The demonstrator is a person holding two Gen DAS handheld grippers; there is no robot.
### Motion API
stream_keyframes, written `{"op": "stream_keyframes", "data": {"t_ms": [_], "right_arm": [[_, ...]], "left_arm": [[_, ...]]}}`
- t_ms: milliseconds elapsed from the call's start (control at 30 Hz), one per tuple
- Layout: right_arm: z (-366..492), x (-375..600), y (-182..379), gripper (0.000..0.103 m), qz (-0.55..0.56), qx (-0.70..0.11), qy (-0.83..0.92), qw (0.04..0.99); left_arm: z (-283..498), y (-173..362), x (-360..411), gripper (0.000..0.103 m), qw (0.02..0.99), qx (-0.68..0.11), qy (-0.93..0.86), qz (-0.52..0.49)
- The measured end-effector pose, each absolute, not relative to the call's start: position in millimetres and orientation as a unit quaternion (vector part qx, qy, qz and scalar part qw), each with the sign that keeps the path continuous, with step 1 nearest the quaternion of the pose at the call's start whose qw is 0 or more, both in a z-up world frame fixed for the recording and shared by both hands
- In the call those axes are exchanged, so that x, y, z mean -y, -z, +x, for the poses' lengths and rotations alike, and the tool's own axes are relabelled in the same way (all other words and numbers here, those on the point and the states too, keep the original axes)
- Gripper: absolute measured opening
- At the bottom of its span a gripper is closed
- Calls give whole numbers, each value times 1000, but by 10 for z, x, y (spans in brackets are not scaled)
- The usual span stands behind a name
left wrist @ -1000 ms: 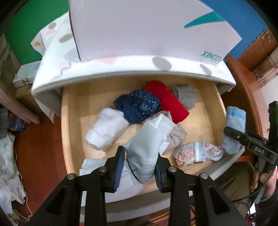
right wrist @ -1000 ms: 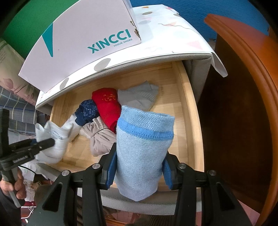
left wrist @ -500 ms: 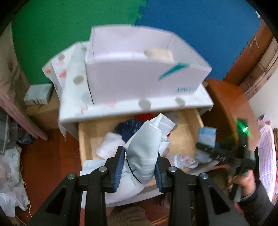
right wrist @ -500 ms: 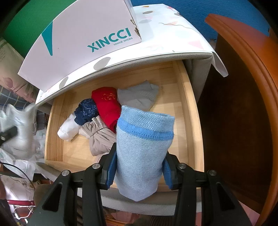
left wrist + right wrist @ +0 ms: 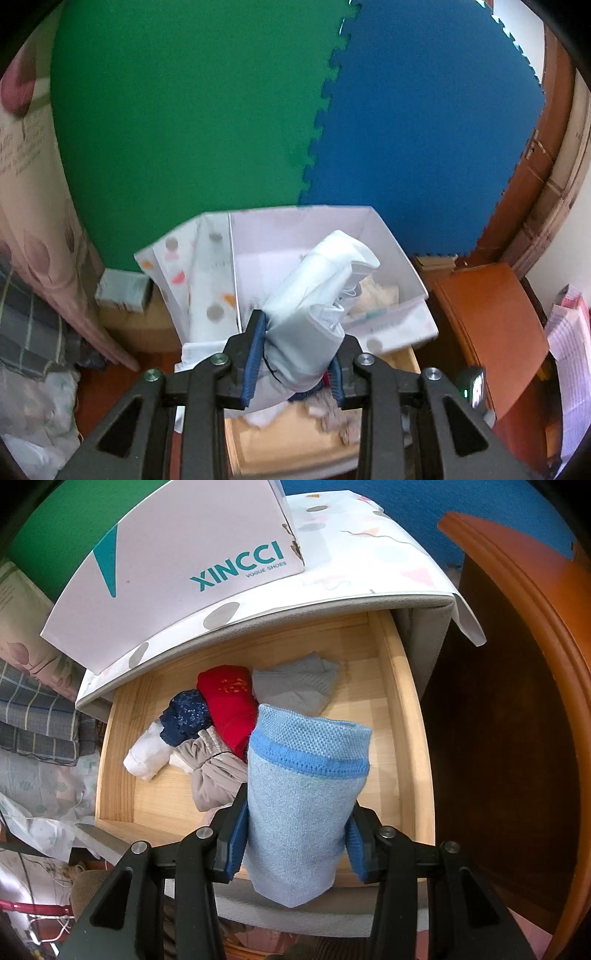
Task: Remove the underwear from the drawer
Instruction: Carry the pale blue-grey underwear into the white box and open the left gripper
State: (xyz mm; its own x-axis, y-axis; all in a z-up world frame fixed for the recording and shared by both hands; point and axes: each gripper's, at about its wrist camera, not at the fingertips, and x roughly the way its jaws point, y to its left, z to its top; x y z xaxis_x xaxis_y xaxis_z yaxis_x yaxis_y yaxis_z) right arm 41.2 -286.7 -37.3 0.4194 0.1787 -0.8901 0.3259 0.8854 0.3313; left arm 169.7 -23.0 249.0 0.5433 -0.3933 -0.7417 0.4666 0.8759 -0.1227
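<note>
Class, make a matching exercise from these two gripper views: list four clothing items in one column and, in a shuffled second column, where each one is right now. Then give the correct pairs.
Items
1. pale grey-white roll
2. light blue roll
3. red roll
4. grey piece

Places
A. lying in the drawer, between the navy roll and the grey piece
B. clamped in the right hand-held gripper
C. lying at the back of the drawer, right of the red roll
D. clamped in the left hand-held gripper, in front of the open white box

Pairs: 1-D, 2-B, 3-A, 4-C
</note>
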Motion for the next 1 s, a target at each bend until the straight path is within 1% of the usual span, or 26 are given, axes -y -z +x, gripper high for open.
{"op": "stream_keyframes", "data": {"t_ms": [133,267,500,733,1000], "right_arm": [[403,2875,365,43,237,-535,44,810],[404,2892,372,43,241,-535,40,809],[395,2901,358,43,244,-533,36,809],[397,2910,346,43,244,-535,32,808],[415,2892,353,43,241,-534,28,810]], "left_arm": [[1995,-2598,412,30,883,-400,242,34],[2269,-2521,642,30,885,-401,235,37],[2677,-2046,1039,30,873,-433,218,54],[2790,-1451,1401,30,856,-458,201,131],[2806,-1147,1556,30,839,-484,209,135]]}}
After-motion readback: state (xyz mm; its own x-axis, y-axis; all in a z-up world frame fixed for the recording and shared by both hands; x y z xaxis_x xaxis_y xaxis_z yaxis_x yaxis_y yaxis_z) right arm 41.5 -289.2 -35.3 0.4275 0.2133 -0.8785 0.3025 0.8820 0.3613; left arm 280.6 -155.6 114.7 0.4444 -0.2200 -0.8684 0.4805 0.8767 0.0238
